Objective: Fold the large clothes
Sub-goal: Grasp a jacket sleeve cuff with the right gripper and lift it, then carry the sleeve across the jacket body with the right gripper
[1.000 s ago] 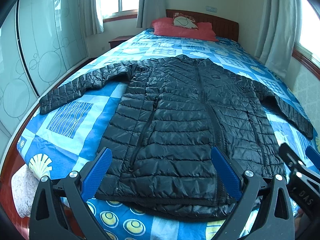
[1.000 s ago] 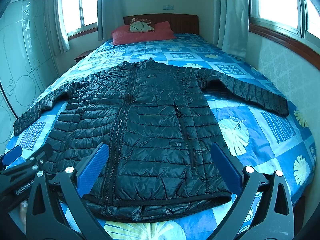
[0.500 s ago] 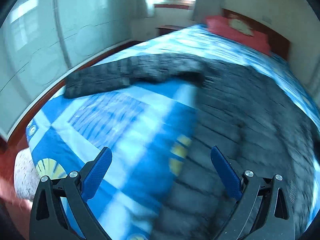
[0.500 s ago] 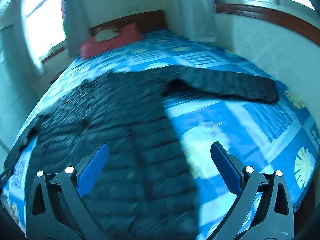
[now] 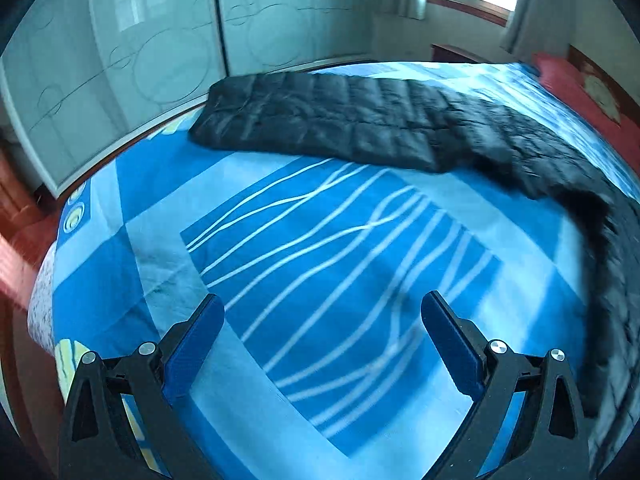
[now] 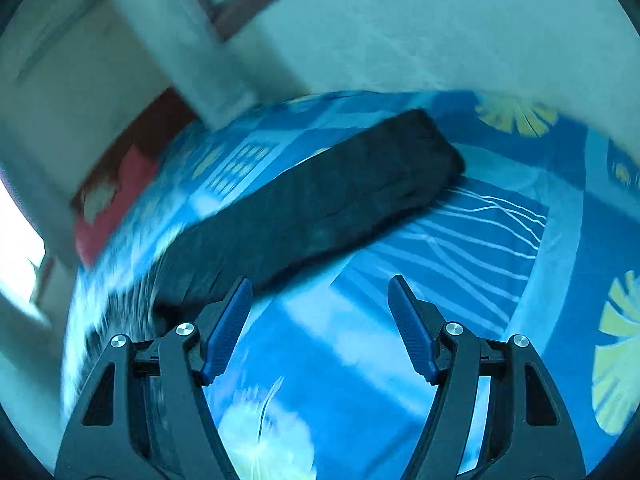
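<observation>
— Where was the jacket (image 5: 500, 144) just then?

— Spread flat on the bed (image 5: 320, 280), one black quilted sleeve (image 5: 320, 128) stretched toward the wardrobe side, the other sleeve (image 6: 328, 200) reaching toward the wall side.

— And the tongs?

— The left gripper (image 5: 322, 328) hung released over bare quilt short of its sleeve, nothing between the blue pads. The right gripper (image 6: 320, 320) was closing its jaws, yet only bedding lay between them; its sleeve sat just beyond the left pad.

— What worried you?

— That the right one might clench on the sheet instead of the cuff, since it was narrowing before reaching the sleeve. The slick shell could also slip from a shallow pinch, and uneven grabs would skew the fold.
</observation>
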`<state>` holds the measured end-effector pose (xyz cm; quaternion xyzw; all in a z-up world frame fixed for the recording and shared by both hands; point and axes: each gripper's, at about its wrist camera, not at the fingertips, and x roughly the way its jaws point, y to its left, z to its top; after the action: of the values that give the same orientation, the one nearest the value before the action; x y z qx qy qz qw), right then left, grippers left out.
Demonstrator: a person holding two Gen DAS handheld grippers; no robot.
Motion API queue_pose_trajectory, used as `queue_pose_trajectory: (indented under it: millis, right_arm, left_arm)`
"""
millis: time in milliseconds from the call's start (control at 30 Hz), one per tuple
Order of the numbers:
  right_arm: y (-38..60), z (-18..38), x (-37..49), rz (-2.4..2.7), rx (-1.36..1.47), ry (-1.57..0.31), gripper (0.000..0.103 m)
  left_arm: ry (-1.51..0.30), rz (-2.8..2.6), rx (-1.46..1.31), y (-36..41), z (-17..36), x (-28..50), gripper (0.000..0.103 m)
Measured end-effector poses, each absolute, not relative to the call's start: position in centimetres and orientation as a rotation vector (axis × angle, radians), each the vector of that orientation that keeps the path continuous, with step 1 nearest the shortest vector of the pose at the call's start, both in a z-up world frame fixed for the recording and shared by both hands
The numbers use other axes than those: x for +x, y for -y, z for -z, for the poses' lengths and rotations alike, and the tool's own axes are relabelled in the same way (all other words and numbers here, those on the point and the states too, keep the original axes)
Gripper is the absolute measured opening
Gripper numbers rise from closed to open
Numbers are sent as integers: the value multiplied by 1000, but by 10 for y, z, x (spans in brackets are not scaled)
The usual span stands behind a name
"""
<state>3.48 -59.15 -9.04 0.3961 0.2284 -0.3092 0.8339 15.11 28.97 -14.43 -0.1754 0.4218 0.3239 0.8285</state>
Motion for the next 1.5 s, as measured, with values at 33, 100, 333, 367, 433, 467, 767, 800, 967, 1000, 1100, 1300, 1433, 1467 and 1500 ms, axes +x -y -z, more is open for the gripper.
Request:
queue_pose_trajectory:
  millis: [33,100,333,367,433,467,767,800,967,1000,1100,1300,1433,1467,1500]
  right_arm:
    - [603,95,34,662,867,-469,71]
    - [626,106,32,681,924,-441,68]
    - [682,147,37,718,1083,-389,67]
    - [687,151,37,714,1095,-381,67]
    - [697,156,38,696,1103,-334,67]
    - [700,156,40,693,1096,-326,67]
    - [715,160,46,676,1058,-241,67]
    - [714,160,48,692,1045,-246,63]
    - [718,164,52,722,1006,-288,20]
    - [720,165,52,713,1020,-288,14]
    - [717,155,53,715,1009,-275,9]
    - [672,93,81,613,859,-232,8]
    - [616,51,125,493,739,-247,7]
    - [602,45,135,467,710,-256,7]
    - [584,38,149,433,677,-269,7]
  left_arm:
    - [-892,-693,-375,-291,146,150,98]
    - [-882,-705,-350,-288,146,151,98]
    - [-863,-713,-332,-285,149,150,98]
    - [-860,-715,-330,-285,149,151,98]
    - [-858,-718,-325,-285,150,150,99]
    - [-857,-721,-320,-285,150,151,99]
    - [-854,-725,-315,-284,150,151,99]
    - [-856,-727,-312,-284,150,151,99]
    - [-857,-732,-304,-283,151,151,99]
    - [-857,-733,-304,-283,152,152,99]
    - [-857,-732,-305,-283,152,151,99]
    - [-852,-732,-305,-284,152,152,99]
    - [-848,-733,-307,-284,152,151,99]
    - [-848,-733,-306,-284,152,151,99]
    - [-846,-733,-306,-284,152,151,99]
